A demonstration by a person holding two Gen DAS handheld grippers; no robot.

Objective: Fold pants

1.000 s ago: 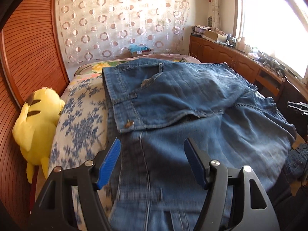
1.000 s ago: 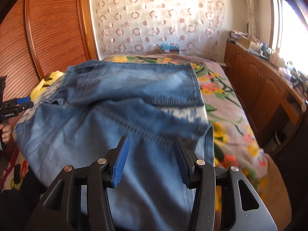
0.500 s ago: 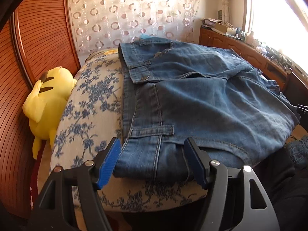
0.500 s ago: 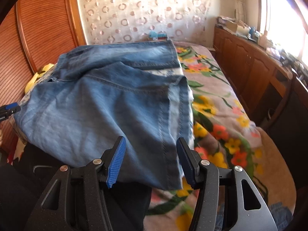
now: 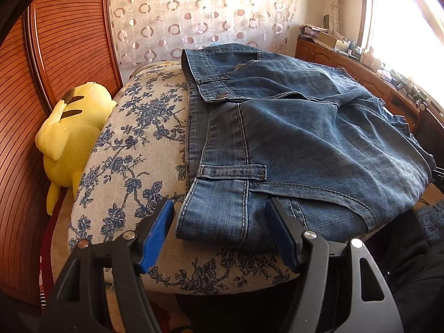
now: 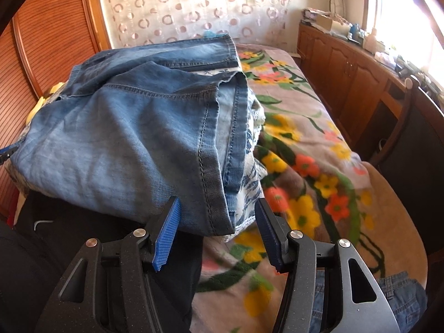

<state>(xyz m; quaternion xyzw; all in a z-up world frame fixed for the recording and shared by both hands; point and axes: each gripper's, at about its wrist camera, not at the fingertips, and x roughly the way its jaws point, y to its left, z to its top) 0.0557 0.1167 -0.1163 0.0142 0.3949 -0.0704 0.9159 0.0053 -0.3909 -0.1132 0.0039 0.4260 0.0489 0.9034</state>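
Note:
The blue jeans (image 5: 305, 138) lie folded over on a cushion (image 5: 133, 138) with a blue flower print; the waistband and button face the left side. My left gripper (image 5: 218, 208) is open just in front of the near waistband corner, its pads either side of the denim edge without pressing on it. In the right wrist view the jeans (image 6: 125, 138) end in stitched hems hanging over the cushion's edge (image 6: 249, 177). My right gripper (image 6: 217, 204) is open at that hem corner, and its pads do not touch the cloth.
A yellow plush toy (image 5: 72, 133) leans against the slatted wooden wardrobe (image 5: 55, 41) left of the cushion. A flowered blanket (image 6: 305, 144) covers the bed at right, with wooden cabinets (image 6: 347, 69) and a dark chair (image 6: 410, 138) beyond. More denim (image 6: 402, 291) lies low at right.
Both grippers have drawn back and down, from over the jeans to their near edge. The right jaws stand a little wider. The jeans now lie settled on the cushion.

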